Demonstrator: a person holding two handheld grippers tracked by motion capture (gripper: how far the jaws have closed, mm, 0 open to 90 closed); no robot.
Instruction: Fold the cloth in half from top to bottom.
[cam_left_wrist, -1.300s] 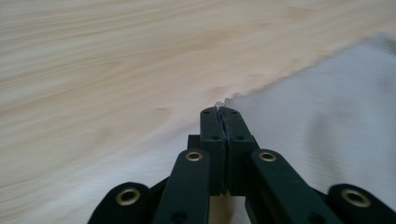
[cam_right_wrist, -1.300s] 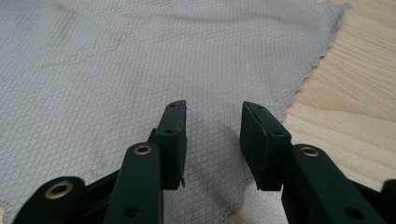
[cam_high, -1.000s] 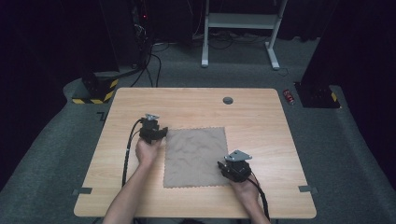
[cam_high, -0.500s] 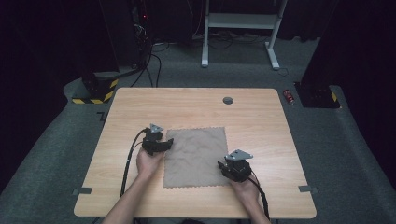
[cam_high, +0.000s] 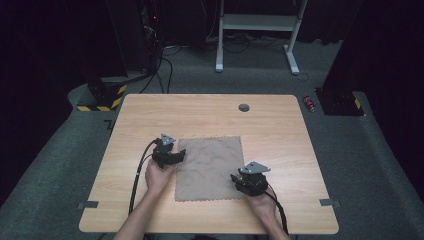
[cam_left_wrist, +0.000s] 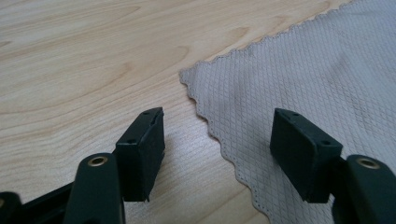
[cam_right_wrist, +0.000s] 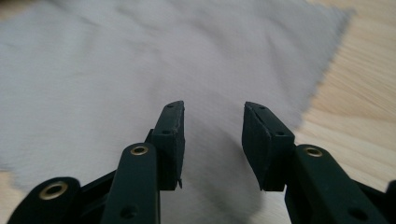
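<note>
Grey cloth (cam_high: 209, 168) lies flat mid-surface (cam_high: 280, 125) as I bring my left claw (cam_left_wrist: 219, 154), gaping and empty, astride its left edge; my right claw (cam_right_wrist: 212, 142), half-open and empty, hovers over its near-right part, apparently for a fold.

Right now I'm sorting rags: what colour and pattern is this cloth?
Grey-brown cloth with a fine diamond weave and scalloped edge, clearest in the left gripper view.

Cloth (cam_high: 209, 167) flat on table (cam_high: 280, 130). Left gripper (cam_high: 176, 156) at cloth's left edge; right gripper (cam_high: 239, 181) over cloth's near-right corner.
</note>
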